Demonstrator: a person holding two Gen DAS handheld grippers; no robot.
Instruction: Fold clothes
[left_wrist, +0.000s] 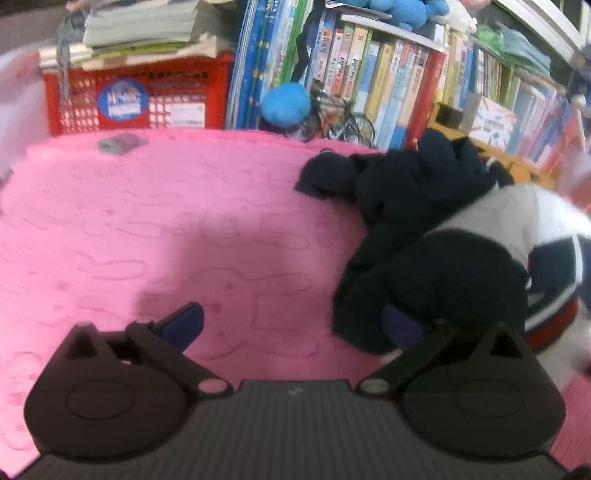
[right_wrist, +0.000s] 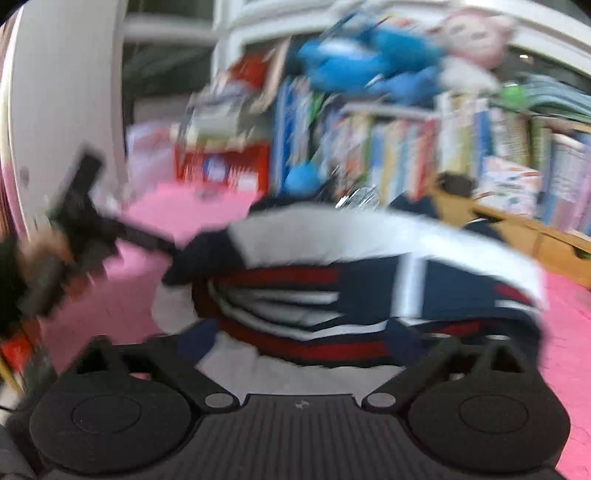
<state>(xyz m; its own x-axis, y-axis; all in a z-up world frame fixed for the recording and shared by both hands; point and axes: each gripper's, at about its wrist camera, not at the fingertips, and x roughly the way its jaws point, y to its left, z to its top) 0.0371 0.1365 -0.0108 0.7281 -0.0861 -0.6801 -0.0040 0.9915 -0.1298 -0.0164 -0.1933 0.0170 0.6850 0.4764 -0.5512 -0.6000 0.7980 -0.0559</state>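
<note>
Left wrist view: low over the pink mat (left_wrist: 147, 229), facing the bookshelf (left_wrist: 388, 74), crumpled garment (left_wrist: 424, 229) near at right. Right wrist view: blurred, close above the same garment (right_wrist: 369, 288), facing the same bookshelf (right_wrist: 461, 147). Shared: mat, garment, red crate (left_wrist: 133, 99), shelf.

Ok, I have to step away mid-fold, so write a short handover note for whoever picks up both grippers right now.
Left gripper: open, holding nothing, low over the pink quilted mat, its right finger at the garment's edge.
Right gripper: open, empty, facing the striped hem; view blurred.
Navy, white and red knit sweater: crumpled in a heap on the mat's right side by the bookshelf.
Done: no fold visible.
Left: spread it flat, then fold.
</note>
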